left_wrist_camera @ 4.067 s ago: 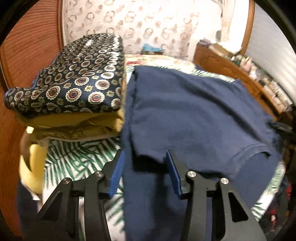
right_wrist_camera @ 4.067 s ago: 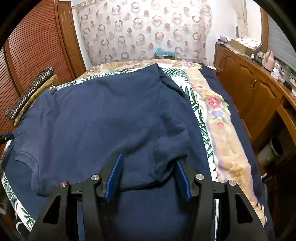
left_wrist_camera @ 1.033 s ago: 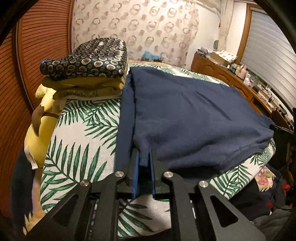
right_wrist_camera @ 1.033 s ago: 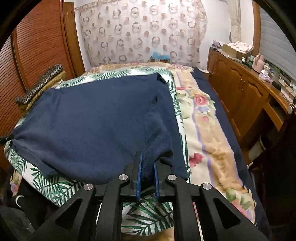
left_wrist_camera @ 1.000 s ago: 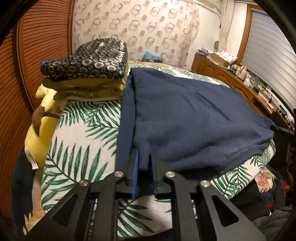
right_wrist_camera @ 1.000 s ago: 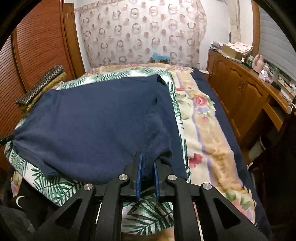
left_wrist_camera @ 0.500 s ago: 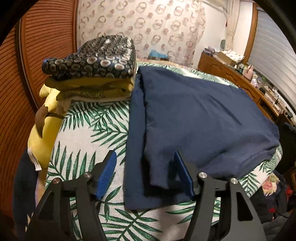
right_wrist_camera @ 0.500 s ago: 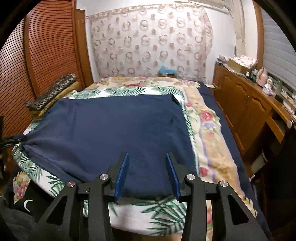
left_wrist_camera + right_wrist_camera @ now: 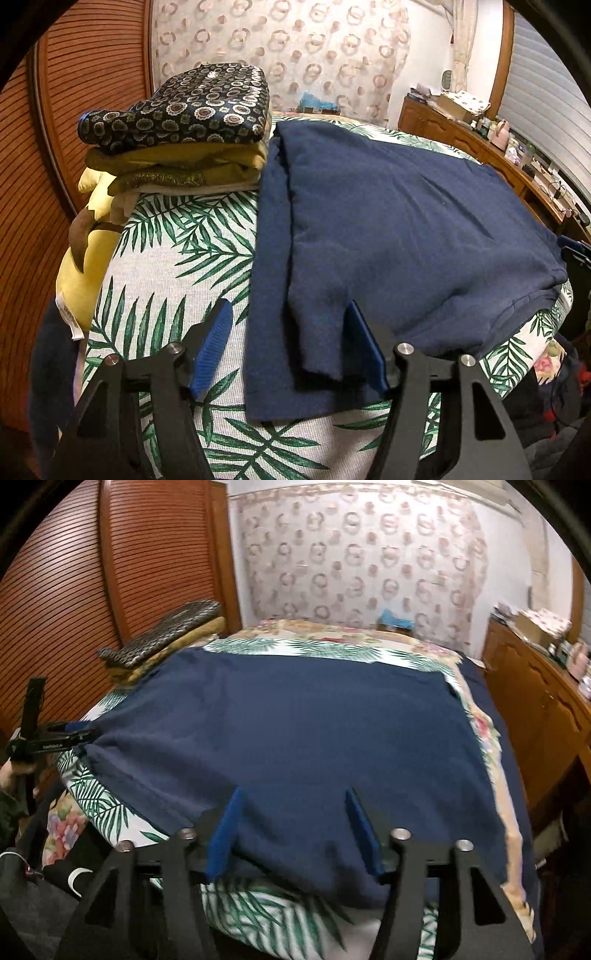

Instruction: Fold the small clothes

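Note:
A navy blue shirt [image 9: 399, 221] lies spread flat on the bed, with a folded layer on top; it also shows in the right wrist view [image 9: 295, 731]. My left gripper [image 9: 288, 343] is open and empty, its jaws on either side of the shirt's near corner, just above the cloth. My right gripper [image 9: 291, 830] is open and empty over the shirt's near edge. The left gripper also shows at the left edge of the right wrist view [image 9: 48, 738], at the shirt's far corner.
A stack of folded clothes topped by a dark patterned piece [image 9: 184, 107] sits at the bed's left side by a wooden slatted door [image 9: 74, 572]. A palm-leaf sheet [image 9: 166, 266] covers the bed. A wooden dresser [image 9: 535, 701] runs along the right.
Both grippers were shut on the shirt's near edge a second ago; both have opened and let go. The shirt has settled flat. The right gripper has lifted and drawn back.

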Demonstrator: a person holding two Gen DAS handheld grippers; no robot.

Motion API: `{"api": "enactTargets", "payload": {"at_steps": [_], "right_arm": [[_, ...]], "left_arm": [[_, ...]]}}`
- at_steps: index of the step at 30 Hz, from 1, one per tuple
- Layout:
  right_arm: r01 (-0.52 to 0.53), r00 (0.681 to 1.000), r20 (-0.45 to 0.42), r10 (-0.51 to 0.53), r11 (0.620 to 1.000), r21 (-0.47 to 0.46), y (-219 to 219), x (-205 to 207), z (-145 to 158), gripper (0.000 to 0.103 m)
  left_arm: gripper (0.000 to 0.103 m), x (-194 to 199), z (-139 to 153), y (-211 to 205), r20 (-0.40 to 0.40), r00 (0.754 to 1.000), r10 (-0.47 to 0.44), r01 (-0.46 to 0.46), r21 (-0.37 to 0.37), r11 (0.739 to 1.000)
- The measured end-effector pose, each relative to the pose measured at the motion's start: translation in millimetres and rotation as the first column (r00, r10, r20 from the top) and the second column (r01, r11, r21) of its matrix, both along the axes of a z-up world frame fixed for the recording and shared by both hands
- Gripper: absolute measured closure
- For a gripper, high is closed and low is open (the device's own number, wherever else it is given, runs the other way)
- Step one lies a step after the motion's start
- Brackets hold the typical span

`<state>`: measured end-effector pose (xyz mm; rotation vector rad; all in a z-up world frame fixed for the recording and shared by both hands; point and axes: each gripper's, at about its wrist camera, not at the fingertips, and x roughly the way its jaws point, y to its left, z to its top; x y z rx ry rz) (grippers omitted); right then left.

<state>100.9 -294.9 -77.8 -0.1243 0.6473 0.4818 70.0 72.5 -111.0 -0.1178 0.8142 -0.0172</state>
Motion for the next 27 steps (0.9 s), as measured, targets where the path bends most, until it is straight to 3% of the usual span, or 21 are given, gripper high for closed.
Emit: {"api": "enactTargets", "payload": {"at_steps": [3, 4, 8, 10, 12, 17, 21, 27], "right_arm": [[-0.021, 1.0, -0.017, 0.02, 1.0, -0.017, 8.6, 11.9, -6.6, 0.04], [-0.022, 1.0, -0.023, 0.021, 0.999, -0.026, 12.0, 14.9, -8.7, 0.04], [-0.015, 0.999, -0.051, 0.013, 0.999, -0.037, 16.0, 26.1, -15.4, 0.04], [-0.015, 0.998, -0.066, 0.013, 1.0, -0.027, 12.9, 30.8, -18.8, 0.04], [-0.009, 0.997, -0.074, 0.007, 1.0, -0.02, 7.8, 34.2, -20.4, 0.04], [0.012, 0.996, -0.085, -0.011, 1.0, 0.012, -4.7, 33.9, -19.4, 0.04], [0.046, 0.995, -0.087, -0.042, 0.998, 0.046, -19.8, 30.1, -16.4, 0.04], [0.112, 0.991, -0.075, -0.108, 0.992, 0.062, -44.0, 20.2, -12.5, 0.04]], "left_arm": [[0.038, -1.5, -0.1, 0.0, 0.007, 1.0, -0.007, 0.007, -0.007, 1.0], [0.042, -1.7, -0.1, 0.1, 0.009, 1.0, -0.011, 0.011, -0.008, 1.0], [0.087, -2.2, 0.7, -3.7, 0.01, 0.998, -0.068, 0.068, -0.028, 0.997], [0.092, -0.8, 1.8, -5.0, 0.004, 0.996, -0.086, 0.087, -0.044, 0.995], [0.094, -1.3, 6.7, -7.0, 0.013, 0.995, -0.099, 0.1, -0.061, 0.993], [0.094, -3.2, 49.3, -20.5, 0.129, 0.98, -0.151, 0.166, -0.112, 0.98], [0.094, 14.3, 83.7, -45.6, 0.193, 0.954, -0.23, 0.253, -0.107, 0.962], [0.095, 52.5, 118.6, -106.7, 0.246, 0.894, -0.375, 0.405, -0.082, 0.911]]}}
